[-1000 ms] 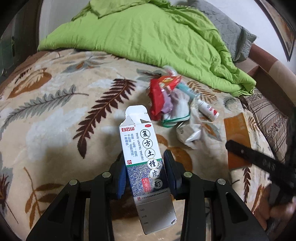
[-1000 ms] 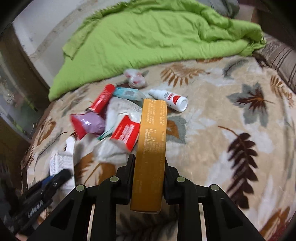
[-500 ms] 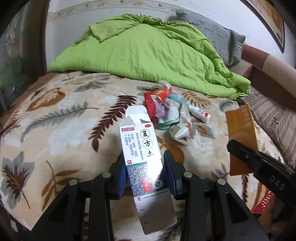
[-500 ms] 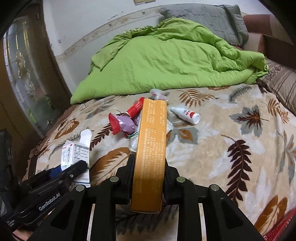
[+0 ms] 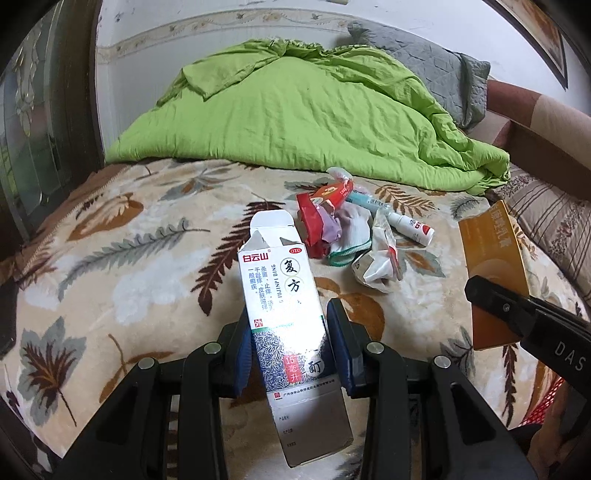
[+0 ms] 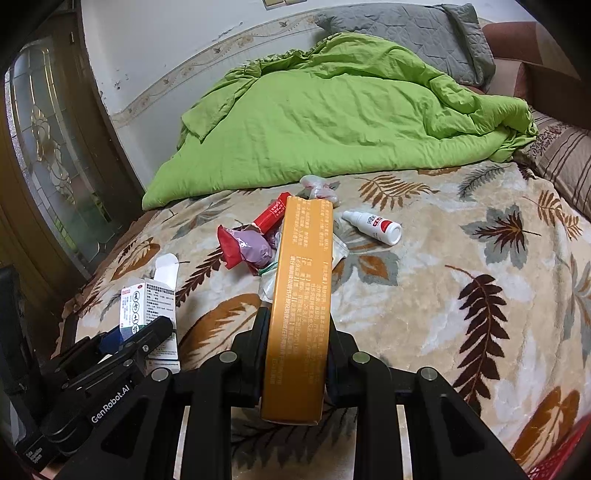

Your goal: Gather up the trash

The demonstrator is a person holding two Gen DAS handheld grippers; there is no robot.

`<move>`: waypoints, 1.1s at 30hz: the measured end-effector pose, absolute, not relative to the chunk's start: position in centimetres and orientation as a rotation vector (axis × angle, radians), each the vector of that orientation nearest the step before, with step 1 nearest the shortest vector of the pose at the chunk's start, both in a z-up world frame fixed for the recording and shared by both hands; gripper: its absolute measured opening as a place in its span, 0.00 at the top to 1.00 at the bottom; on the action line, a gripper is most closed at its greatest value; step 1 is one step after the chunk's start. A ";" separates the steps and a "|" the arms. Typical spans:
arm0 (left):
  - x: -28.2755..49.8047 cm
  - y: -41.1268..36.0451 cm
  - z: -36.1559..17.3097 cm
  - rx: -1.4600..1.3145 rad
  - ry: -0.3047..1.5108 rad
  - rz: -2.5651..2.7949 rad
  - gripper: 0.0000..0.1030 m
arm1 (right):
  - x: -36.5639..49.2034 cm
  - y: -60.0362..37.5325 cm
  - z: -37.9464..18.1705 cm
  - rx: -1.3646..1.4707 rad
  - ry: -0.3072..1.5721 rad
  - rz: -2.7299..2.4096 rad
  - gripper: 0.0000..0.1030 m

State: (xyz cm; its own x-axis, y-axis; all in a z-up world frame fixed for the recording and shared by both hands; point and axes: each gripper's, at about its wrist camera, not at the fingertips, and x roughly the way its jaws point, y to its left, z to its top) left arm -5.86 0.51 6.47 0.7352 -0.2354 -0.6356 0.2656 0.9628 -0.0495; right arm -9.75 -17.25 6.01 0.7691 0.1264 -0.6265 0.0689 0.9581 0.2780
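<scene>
My left gripper (image 5: 291,325) is shut on a white medicine carton (image 5: 284,291) with Chinese print and an open top flap, held above the near edge of the bed. My right gripper (image 6: 295,325) is shut on a long orange box (image 6: 301,295), also held above the bed. Each shows in the other's view: the orange box (image 5: 493,266) at the right, the white carton (image 6: 147,306) at the lower left. A pile of trash (image 5: 343,229) lies mid-bed: red wrappers (image 6: 240,243), crumpled plastic (image 5: 376,266) and a small white spray bottle (image 6: 376,227).
A leaf-patterned blanket (image 6: 461,295) covers the bed. A rumpled green duvet (image 5: 306,110) and grey pillow (image 6: 406,33) lie at the far side. A striped pillow (image 5: 554,221) is at right. A red mesh basket edge (image 6: 565,454) shows at lower right. A glass door (image 6: 55,147) stands left.
Both grippers have pulled back and risen away from the trash pile, each still holding its box. More of the wall and duvet shows now.
</scene>
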 end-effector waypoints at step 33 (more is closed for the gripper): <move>-5.7 0.2 6.3 0.102 0.642 -0.254 0.65 | -10.0 -16.7 6.2 0.275 0.678 0.026 0.74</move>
State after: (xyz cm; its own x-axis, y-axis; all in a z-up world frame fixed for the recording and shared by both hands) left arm -5.72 0.22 6.34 0.7711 -0.2027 -0.6036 0.2655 0.9640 0.0155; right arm -10.03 -16.74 6.25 0.7802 0.1129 -0.6152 0.0654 0.9635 0.2597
